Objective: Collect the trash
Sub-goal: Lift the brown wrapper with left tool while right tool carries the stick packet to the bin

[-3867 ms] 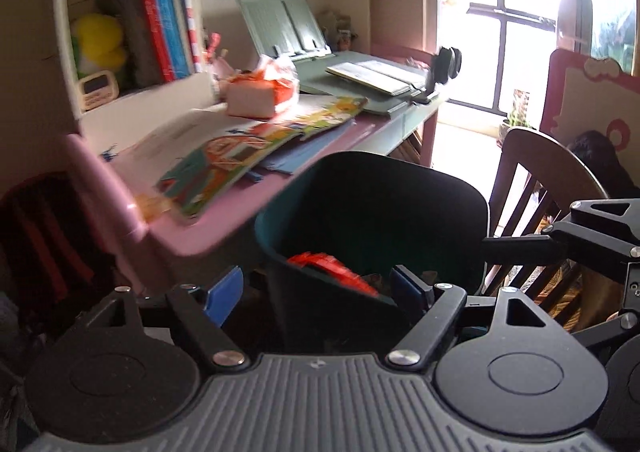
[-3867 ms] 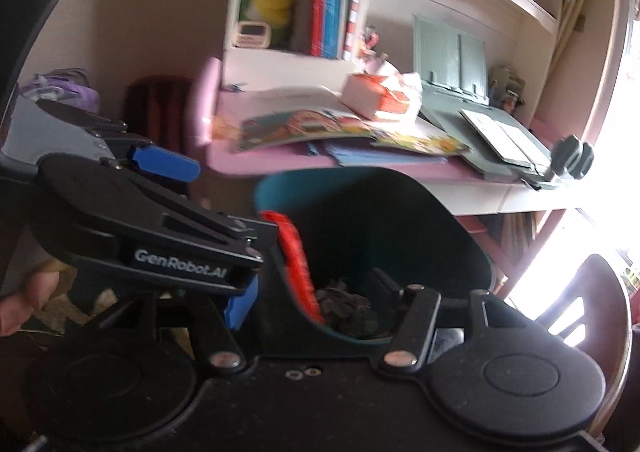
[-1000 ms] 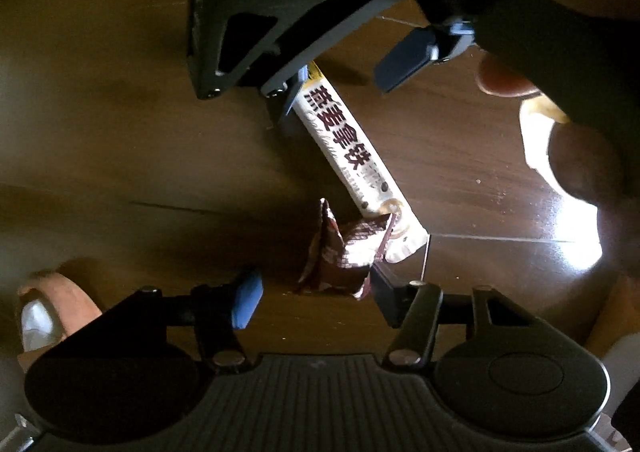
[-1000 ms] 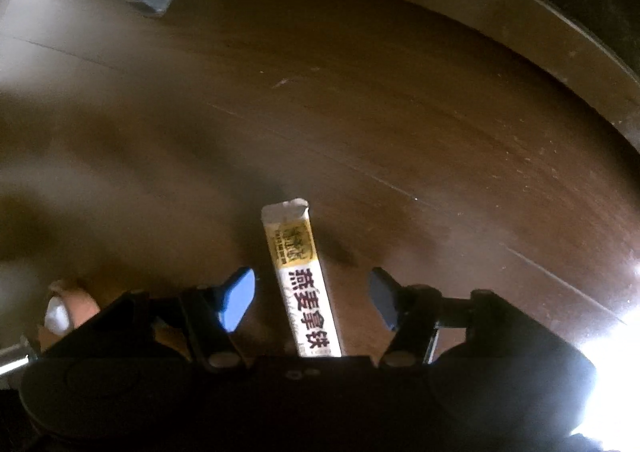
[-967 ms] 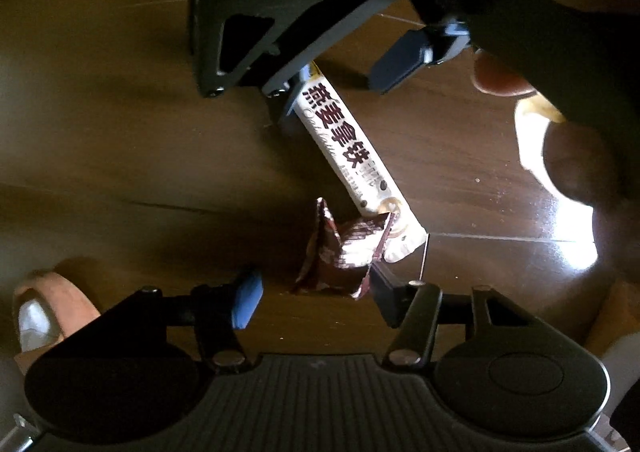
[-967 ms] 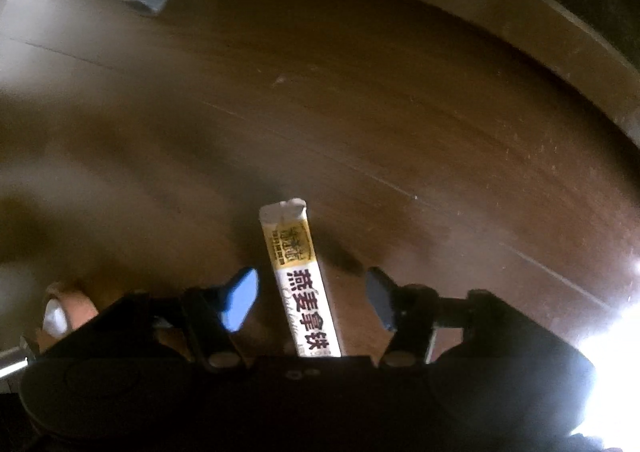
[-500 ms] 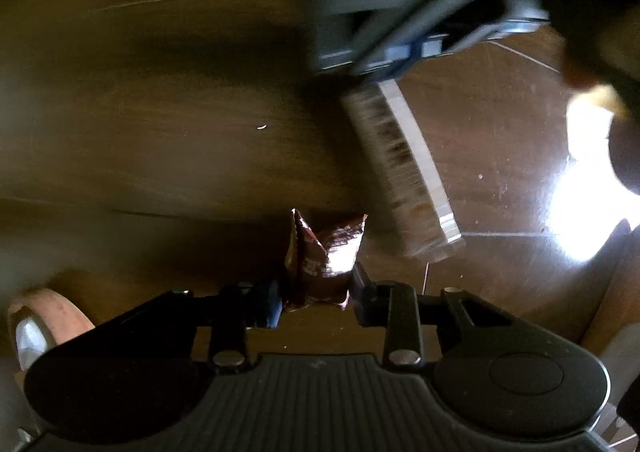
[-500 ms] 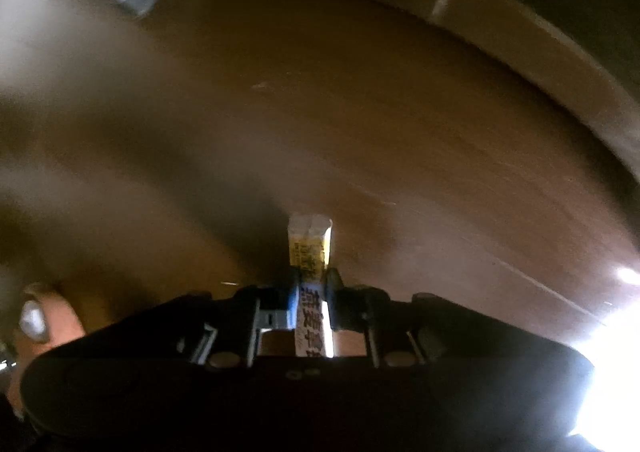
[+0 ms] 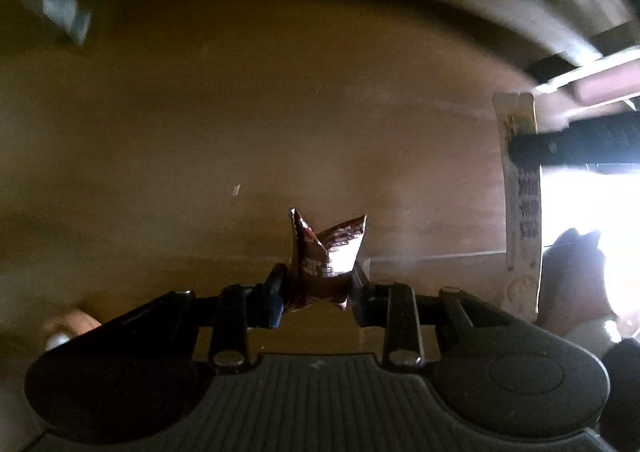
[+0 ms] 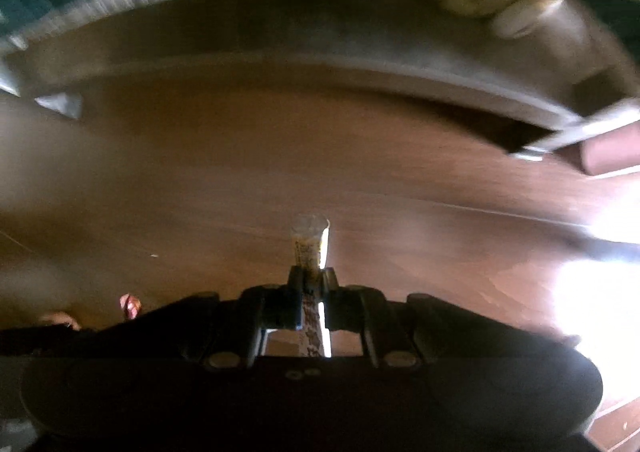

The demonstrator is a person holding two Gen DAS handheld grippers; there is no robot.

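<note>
Pickup done: left gripper [image 9: 318, 284] clamped on crumpled wrapper [image 9: 326, 256], right gripper [image 10: 312, 284] pinching sachet [image 10: 310, 240], both off floor [image 9: 200, 132]; next, carry to bin & drop.

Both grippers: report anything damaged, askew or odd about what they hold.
Nothing serious. The left gripper is shut on a brown wrapper that is crumpled and torn open, as trash would be. The right gripper pinches a long sachet edge-on, its end sticking out past the fingertips. Both views are motion-blurred.
</note>
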